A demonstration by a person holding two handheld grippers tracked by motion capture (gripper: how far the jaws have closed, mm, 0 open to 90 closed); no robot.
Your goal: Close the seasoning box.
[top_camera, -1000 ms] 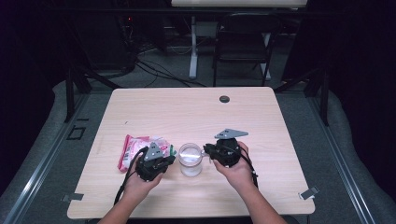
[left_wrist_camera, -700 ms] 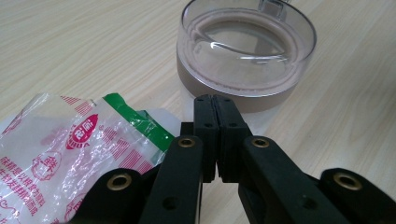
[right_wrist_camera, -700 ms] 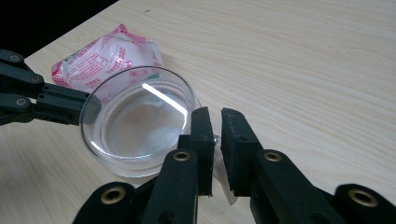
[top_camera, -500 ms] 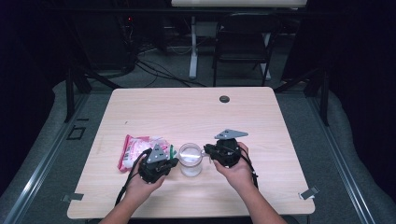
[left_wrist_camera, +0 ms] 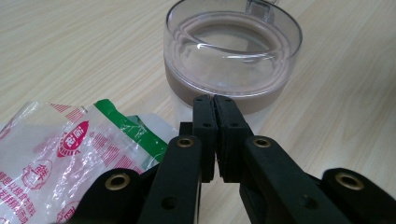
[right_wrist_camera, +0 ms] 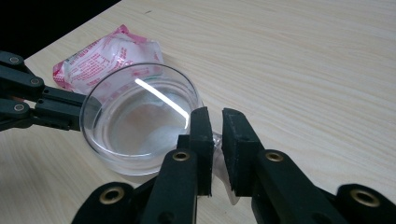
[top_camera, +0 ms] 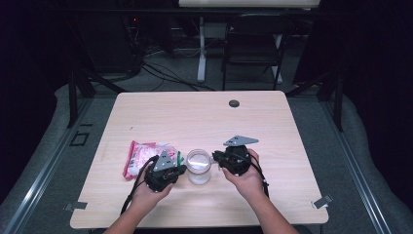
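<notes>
Dark room, wooden tabletop (top_camera: 204, 117); black chair and cables beyond the far edge. Item: clear cup (top_camera: 198, 165), near centre, holding pale powder. Item: pink-and-white packet (top_camera: 141, 155), flat, just left of the cup. Left gripper (left_wrist_camera: 215, 135): jaws closed on nothing, tips at the cup's left wall. Right gripper (right_wrist_camera: 215, 140): jaws pinched on the cup's clear handle tab. Risk, judged: narrow tab grip may slip, or a left-side nudge tips the cup, spilling powder over tabletop and packet
</notes>
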